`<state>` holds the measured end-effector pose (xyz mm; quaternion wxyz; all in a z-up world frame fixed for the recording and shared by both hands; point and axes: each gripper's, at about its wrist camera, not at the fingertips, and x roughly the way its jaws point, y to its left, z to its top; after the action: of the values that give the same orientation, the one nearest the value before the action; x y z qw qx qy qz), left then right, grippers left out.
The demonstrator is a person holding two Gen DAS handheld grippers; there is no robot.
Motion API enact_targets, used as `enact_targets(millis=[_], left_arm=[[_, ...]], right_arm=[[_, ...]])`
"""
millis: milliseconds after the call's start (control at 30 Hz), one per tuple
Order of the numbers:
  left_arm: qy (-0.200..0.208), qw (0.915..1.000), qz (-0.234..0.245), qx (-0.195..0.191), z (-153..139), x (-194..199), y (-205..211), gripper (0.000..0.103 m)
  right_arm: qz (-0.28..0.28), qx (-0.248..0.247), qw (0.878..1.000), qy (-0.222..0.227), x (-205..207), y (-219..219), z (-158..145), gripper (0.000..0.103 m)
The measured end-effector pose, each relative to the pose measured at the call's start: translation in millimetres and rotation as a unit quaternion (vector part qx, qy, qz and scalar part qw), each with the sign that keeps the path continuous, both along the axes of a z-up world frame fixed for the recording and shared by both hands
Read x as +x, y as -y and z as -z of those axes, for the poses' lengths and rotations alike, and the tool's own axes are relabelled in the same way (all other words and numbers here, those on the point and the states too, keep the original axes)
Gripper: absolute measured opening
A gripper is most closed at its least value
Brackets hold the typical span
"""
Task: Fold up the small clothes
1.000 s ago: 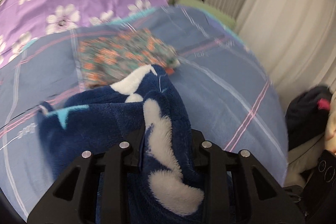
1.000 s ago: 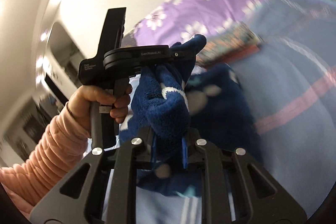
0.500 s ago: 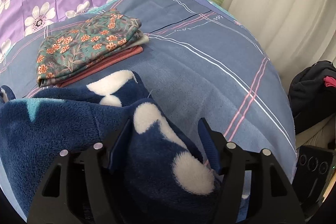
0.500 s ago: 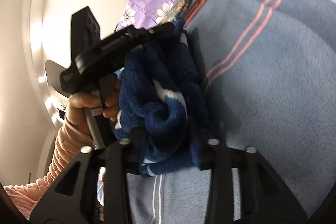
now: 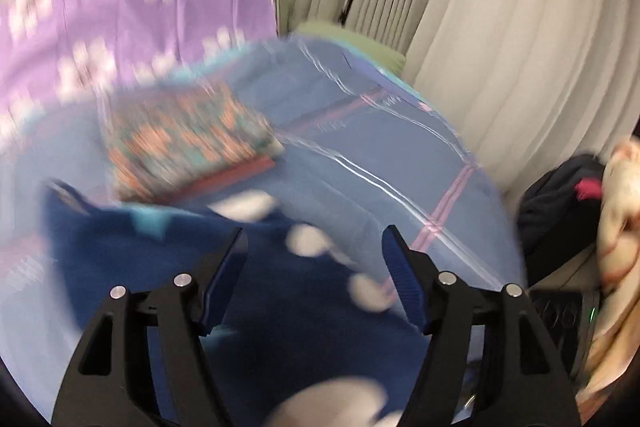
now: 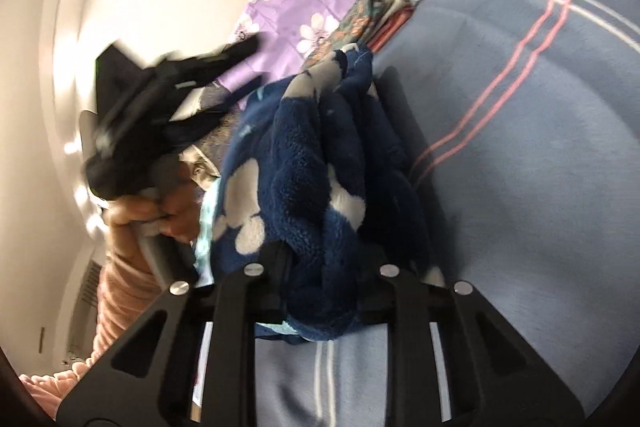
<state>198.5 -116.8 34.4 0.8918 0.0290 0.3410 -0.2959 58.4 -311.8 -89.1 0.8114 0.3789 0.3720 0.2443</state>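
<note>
A dark blue fleece garment point(image 5: 280, 327) with white patches lies bunched on the blue striped bedsheet point(image 5: 380, 155). My left gripper point(image 5: 314, 231) hovers just above it, open, its jaws still opening and its pads clear of the fleece. This view is blurred by motion. In the right wrist view the same fleece point(image 6: 312, 155) is heaped between my right gripper's point(image 6: 324, 259) fingers, whose jaws are closing and pinch a thick fold low over the sheet. A hand point(image 6: 136, 211) in a pink sleeve holds the left gripper beyond the heap.
A folded stack with a floral cloth on top point(image 5: 188, 143) sits further up the bed, near a purple flowered pillow point(image 5: 120, 27). Pale curtains point(image 5: 500, 27) hang beyond the bed's far side. A dark bag point(image 5: 560, 211) and a cream cloth lie past the right edge.
My left gripper let go of the fleece, spread its jaws and lifted off it. My right gripper rolled, sank toward the sheet, loosened, then closed again on the fleece.
</note>
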Motion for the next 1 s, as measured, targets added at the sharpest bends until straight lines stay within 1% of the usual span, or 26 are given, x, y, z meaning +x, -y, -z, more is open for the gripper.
enact_targets(millis=[33, 67, 100, 133, 167, 200, 233, 267, 300, 333, 367, 433, 467, 500, 567, 600, 633, 700, 733, 800, 833, 867, 900, 967, 1000], left_arm=[[0.028, 0.9989, -0.003, 0.037, -4.0, -7.6, -6.7, 0.070], [0.046, 0.9962, -0.010, 0.073, -2.3, -11.8, -13.6, 0.069], [0.050, 0.9928, -0.022, 0.107, 4.7, -12.9, -21.3, 0.069], [0.044, 0.9908, -0.028, 0.125, 12.5, -12.4, -27.3, 0.067], [0.032, 0.9897, -0.030, 0.136, 21.2, -11.3, -31.6, 0.064], [0.019, 0.9891, -0.028, 0.143, 33.0, -9.2, -34.9, 0.060], [0.028, 0.9872, -0.030, 0.154, 44.3, -10.2, -35.3, 0.060], [0.036, 0.9826, -0.033, 0.179, 55.8, -9.5, -31.3, 0.059], [0.038, 0.9795, -0.034, 0.195, 63.8, -7.7, -27.5, 0.059], [0.038, 0.9777, -0.035, 0.203, 72.1, -4.8, -22.7, 0.058], [0.034, 0.9790, -0.038, 0.197, 74.7, -0.1, -20.9, 0.058], [0.017, 0.9815, -0.038, 0.187, 75.3, 10.0, -18.7, 0.058], [0.010, 0.9816, -0.035, 0.187, 75.5, 15.3, -16.8, 0.058], [0.005, 0.9816, -0.032, 0.188, 76.6, 19.2, -15.5, 0.058], [-0.002, 0.9819, -0.026, 0.188, 80.3, 25.1, -13.6, 0.059], [-0.003, 0.9821, -0.025, 0.187, 81.3, 27.1, -13.1, 0.059], [-0.002, 0.9826, -0.024, 0.184, 81.7, 27.9, -14.0, 0.059], [0.001, 0.9835, -0.027, 0.179, 82.6, 26.0, -14.3, 0.059], [0.004, 0.9846, -0.028, 0.172, 83.1, 25.0, -17.2, 0.059], [0.005, 0.9866, -0.031, 0.160, 85.6, 22.6, -23.5, 0.059], [0.008, 0.9869, -0.032, 0.158, 86.9, 21.7, -23.3, 0.059], [0.012, 0.9866, -0.034, 0.159, 88.0, 21.0, -23.0, 0.059], [0.015, 0.9871, -0.036, 0.155, 88.9, 20.3, -22.1, 0.060], [0.016, 0.9877, -0.036, 0.152, 89.1, 20.5, -22.0, 0.060], [0.016, 0.9882, -0.037, 0.148, 89.5, 21.1, -22.7, 0.060]], right_arm=[[0.001, 0.001, 1.000, -0.006, -0.2, 2.4, 3.4, 0.022], [0.005, 0.001, 1.000, -0.014, 0.0, 4.6, 8.1, 0.022], [0.009, -0.002, 1.000, -0.022, 0.5, 6.0, 12.5, 0.023], [0.012, -0.005, 1.000, -0.025, 1.9, 6.6, 14.8, 0.024], [0.017, -0.012, 0.999, -0.029, 3.6, 6.4, 16.8, 0.028], [0.020, -0.022, 0.999, -0.030, 4.8, 5.2, 17.0, 0.033], [0.020, -0.032, 0.999, -0.030, 4.8, 3.9, 16.4, 0.039], [0.029, -0.063, 0.997, -0.031, 3.4, 2.0, 12.7, 0.055], [0.038, -0.084, 0.995, -0.026, 1.7, 1.0, 8.7, 0.062], [0.046, -0.107, 0.993, -0.015, 0.1, 0.3, 2.7, 0.062], [0.054, -0.124, 0.991, -0.007, -2.2, 0.4, -3.2, 0.061], [0.073, -0.156, 0.985, 0.021, -10.0, 1.6, -20.0, 0.053], [0.074, -0.167, 0.982, 0.048, -14.6, 0.1, -33.7, 0.043], [0.072, -0.173, 0.980, 0.071, -17.5, -2.7, -44.1, 0.037], [0.046, -0.182, 0.974, 0.124, -17.1, -15.8, -65.4, 0.036], [0.033, -0.185, 0.972, 0.142, -15.3, -23.2, -71.8, 0.035], [0.026, -0.189, 0.970, 0.150, -12.7, -28.2, -74.0, 0.035], [0.008, -0.203, 0.968, 0.148, 2.1, -42.6, -69.0, 0.035], [0.002, -0.215, 0.968, 0.132, 11.1, -48.1, -59.3, 0.035], [0.000, -0.246, 0.967, 0.064, 37.8, -54.4, -22.6, 0.036], [-0.002, -0.243, 0.968, 0.063, 42.5, -55.0, -13.3, 0.036], [-0.007, -0.253, 0.964, 0.075, 44.8, -55.9, -9.3, 0.036], [-0.011, -0.261, 0.962, 0.074, 46.9, -56.7, -10.7, 0.036], [-0.012, -0.257, 0.965, 0.054, 50.1, -55.3, -12.7, 0.036], [-0.015, -0.264, 0.963, 0.053, 51.3, -56.7, -13.3, 0.037]])
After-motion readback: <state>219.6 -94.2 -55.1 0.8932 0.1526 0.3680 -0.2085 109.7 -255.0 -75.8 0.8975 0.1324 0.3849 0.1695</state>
